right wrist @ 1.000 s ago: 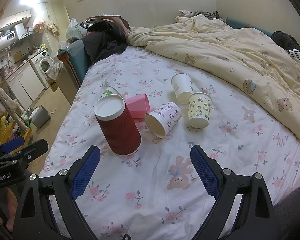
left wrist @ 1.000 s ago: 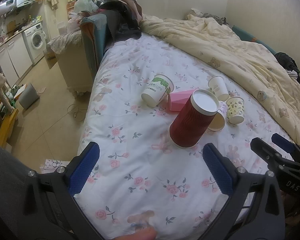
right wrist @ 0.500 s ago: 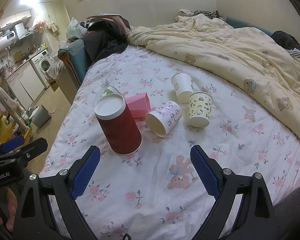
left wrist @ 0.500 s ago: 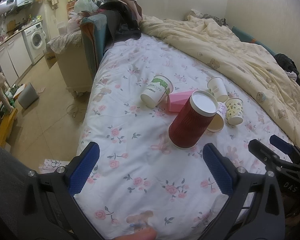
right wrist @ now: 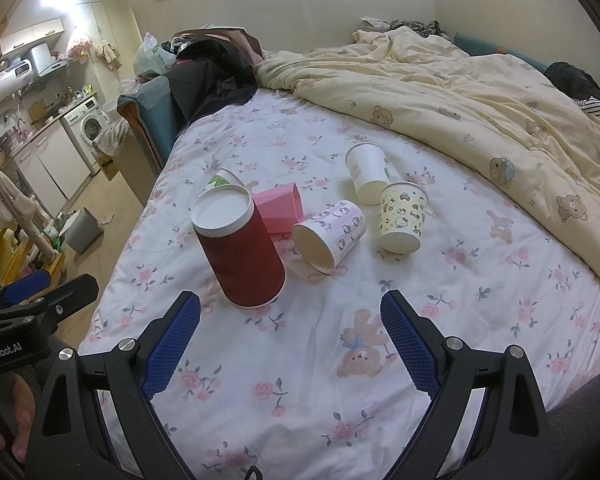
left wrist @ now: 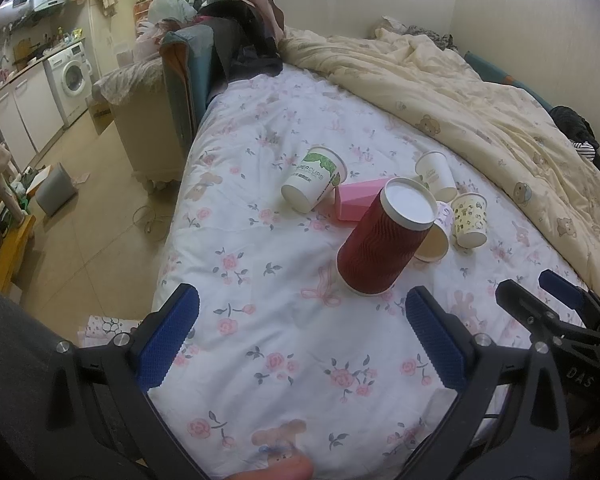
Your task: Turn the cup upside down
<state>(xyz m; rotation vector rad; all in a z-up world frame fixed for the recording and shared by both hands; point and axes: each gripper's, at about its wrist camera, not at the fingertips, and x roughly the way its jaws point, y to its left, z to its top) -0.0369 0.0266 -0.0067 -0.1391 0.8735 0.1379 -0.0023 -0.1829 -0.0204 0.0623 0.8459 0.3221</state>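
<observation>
Right wrist view: red cup (right wrist: 244, 252) inverted; both tools spread apart, empty.

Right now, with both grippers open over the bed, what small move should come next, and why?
Probably ease the right gripper forward toward the pink-patterned cup lying on its side. The red cup already stands mouth down, both grippers are open and hold nothing, and that cup lies ahead of it.

Left tool (left wrist: 300, 334) and right tool (right wrist: 290, 336) — both spread wide, empty.
</observation>
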